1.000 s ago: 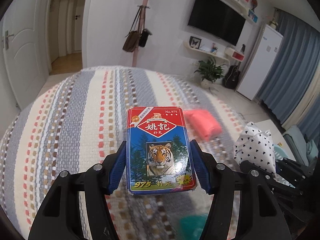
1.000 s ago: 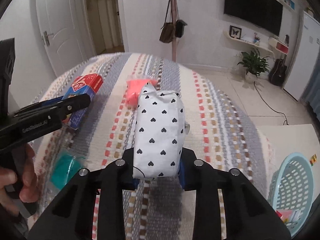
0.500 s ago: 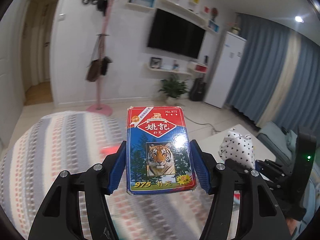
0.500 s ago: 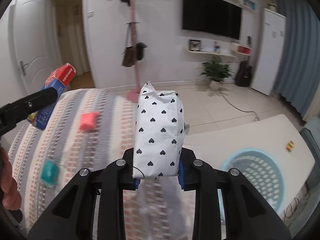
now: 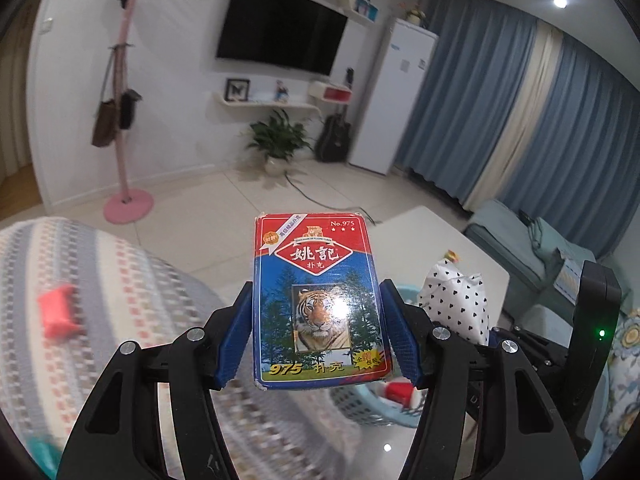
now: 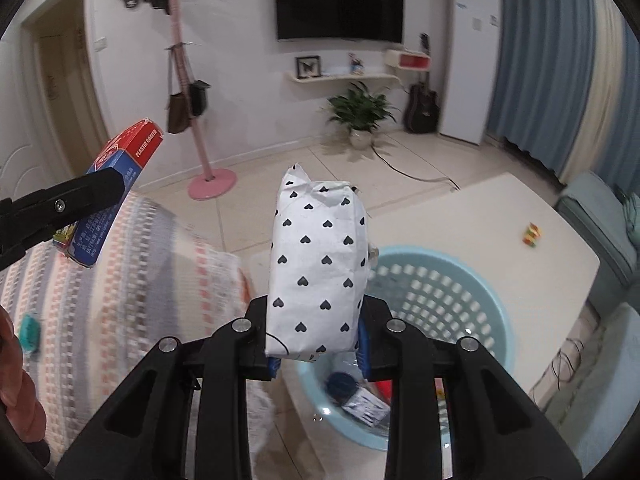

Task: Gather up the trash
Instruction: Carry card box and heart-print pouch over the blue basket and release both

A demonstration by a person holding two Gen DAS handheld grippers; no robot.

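My left gripper [image 5: 318, 340] is shut on a red and blue playing-card box [image 5: 318, 300] with a tiger picture, held up in the air; the box also shows in the right wrist view [image 6: 110, 192]. My right gripper [image 6: 318, 340] is shut on a white packet with black hearts [image 6: 318, 268], also seen in the left wrist view [image 5: 458, 304]. It hangs over the near rim of a light blue basket [image 6: 452, 292] that holds several pieces of trash. A red item [image 5: 60, 314] and a teal item [image 6: 30, 330] lie on the striped bed cover [image 6: 120, 280].
The basket [image 5: 360, 404] stands on the floor between the bed and a low white table [image 6: 480, 224] with a small coloured cube [image 6: 532, 235]. A pink coat stand [image 6: 200, 152], a plant [image 6: 360, 114], a fridge and blue curtains are further back.
Both grippers have swung right, away from the bed and toward the basket, each holding its item. The basket now lies under the right gripper.
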